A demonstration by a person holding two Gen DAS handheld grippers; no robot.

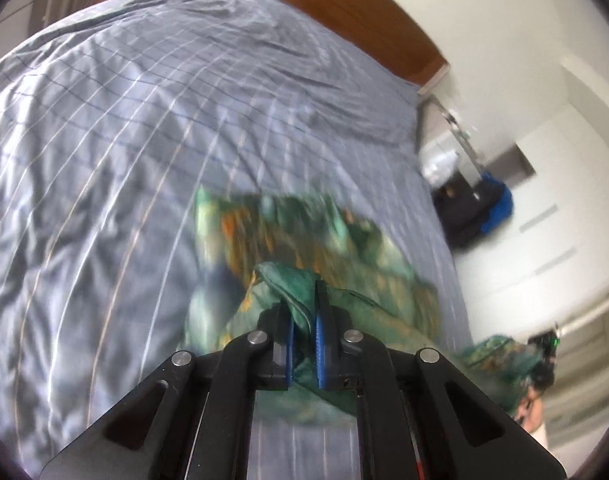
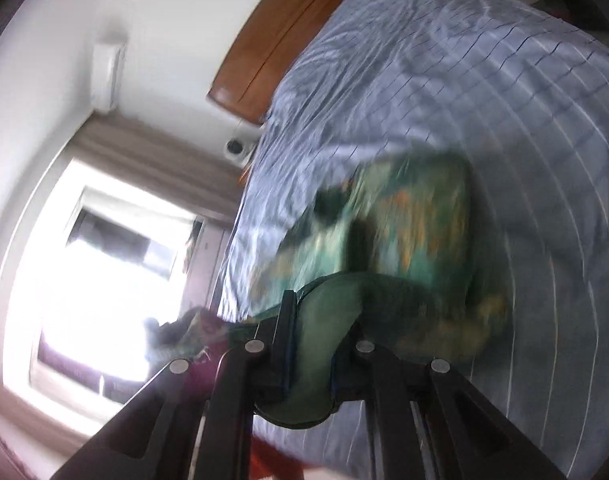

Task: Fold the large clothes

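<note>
A green patterned garment (image 1: 296, 236) with orange and pale marks hangs over the blue checked bedsheet (image 1: 124, 140), blurred by motion. My left gripper (image 1: 304, 304) is shut on a bunched green edge of it. In the right wrist view the same garment (image 2: 416, 216) stretches away over the bedsheet (image 2: 484, 80). My right gripper (image 2: 320, 320) is shut on a thick green fold of it, which covers most of the right finger. The other gripper (image 1: 544, 352) shows at the right edge of the left wrist view with cloth trailing to it.
A wooden headboard (image 1: 344, 0) runs along the far side of the bed. Dark and blue bags (image 1: 476, 204) sit by the white wall past the bed's right edge. A bright window (image 2: 104, 264) with curtains and a wall air conditioner (image 2: 110, 68) lie to the left.
</note>
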